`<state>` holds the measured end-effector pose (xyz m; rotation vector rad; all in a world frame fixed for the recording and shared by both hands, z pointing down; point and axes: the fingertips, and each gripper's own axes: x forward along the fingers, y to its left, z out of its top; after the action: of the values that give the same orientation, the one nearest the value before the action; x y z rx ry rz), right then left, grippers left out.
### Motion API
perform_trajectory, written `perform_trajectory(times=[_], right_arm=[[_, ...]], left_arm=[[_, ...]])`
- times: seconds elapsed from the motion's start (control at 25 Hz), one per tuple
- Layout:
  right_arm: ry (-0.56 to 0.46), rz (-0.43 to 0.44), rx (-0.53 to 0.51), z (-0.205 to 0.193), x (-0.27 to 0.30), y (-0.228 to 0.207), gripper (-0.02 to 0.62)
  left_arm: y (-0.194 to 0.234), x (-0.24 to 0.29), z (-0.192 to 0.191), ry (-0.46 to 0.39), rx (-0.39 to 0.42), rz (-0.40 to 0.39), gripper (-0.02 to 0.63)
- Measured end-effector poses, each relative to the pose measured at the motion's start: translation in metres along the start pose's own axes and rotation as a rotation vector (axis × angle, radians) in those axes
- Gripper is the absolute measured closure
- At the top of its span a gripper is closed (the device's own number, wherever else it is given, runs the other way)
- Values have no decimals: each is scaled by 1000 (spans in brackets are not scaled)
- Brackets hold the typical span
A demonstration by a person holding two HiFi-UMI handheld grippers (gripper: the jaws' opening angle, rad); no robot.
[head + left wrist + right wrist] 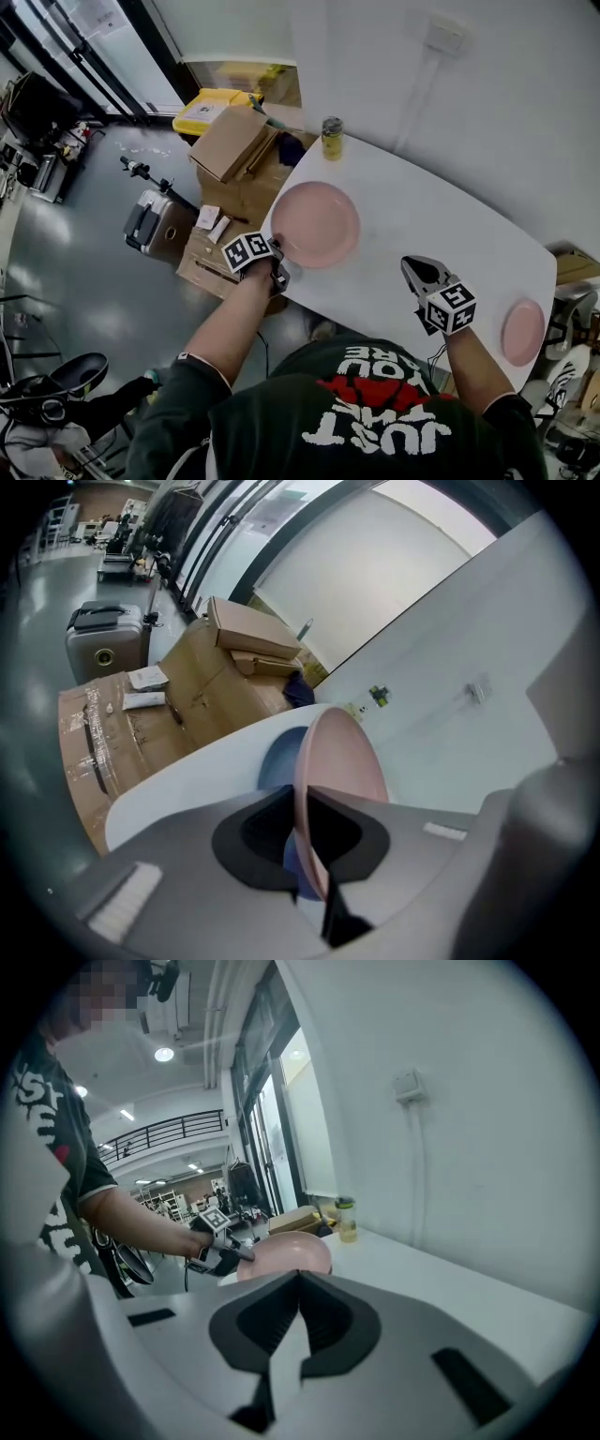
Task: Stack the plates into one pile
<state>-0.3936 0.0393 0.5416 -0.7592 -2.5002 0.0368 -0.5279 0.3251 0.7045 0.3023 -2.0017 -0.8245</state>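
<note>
A large pink plate [315, 223] lies at the left part of the white table [422, 216]. My left gripper [278, 264] is shut on its near rim. In the left gripper view the large pink plate [342, 757] stands edge-on between the jaws of the left gripper [302, 827], lifted a little over its shadow. A small pink plate [522, 331] rests at the table's right end. My right gripper [411, 266] hovers over the table's near edge, shut and empty. In its own view the right gripper [300, 1283] has closed jaws, with the large plate [286, 1255] and the left gripper [220, 1251] beyond.
A jar with yellow contents [332, 138] stands at the table's far corner. Cardboard boxes [230, 141], a yellow bin [211, 108] and a grey suitcase [150, 220] sit on the floor left of the table. A wall runs along the table's far side.
</note>
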Motion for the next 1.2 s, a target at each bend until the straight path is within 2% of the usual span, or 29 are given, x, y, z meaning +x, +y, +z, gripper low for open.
perform_trajectory(times=[0.12,0.32,0.36,0.44,0.56,0.72,0.84,0.92,1.08,1.2], right_arm=[[11,-8,2,4,9,7,591],[26,-43,15,4,12,10,591],[27,-47,15,2,14,11,591],[25,-54,16,0,16,15,589],[17,-62,19,0,13,20,591],[2,-62,19,-3,-4,25,591],[-27,-50,13,-5,-20,21,590],[-49,-35,10,-8,-33,18,591],[-89,-6,27,-25,-71,16,591],[-114,-3,61,-34,-85,12,591]], left_arm=[[10,3,2,19,-2,8,578],[5,13,6,60,90,-13,570],[4,15,4,78,117,-21,556],[6,18,0,121,183,-31,488],[7,14,-2,149,236,-46,453],[10,-12,1,76,177,-93,431],[10,-47,-4,-15,189,-142,431],[3,-73,-19,-63,221,-176,433],[-24,-132,-73,-134,327,-259,438],[-56,-166,-98,-166,457,-324,510]])
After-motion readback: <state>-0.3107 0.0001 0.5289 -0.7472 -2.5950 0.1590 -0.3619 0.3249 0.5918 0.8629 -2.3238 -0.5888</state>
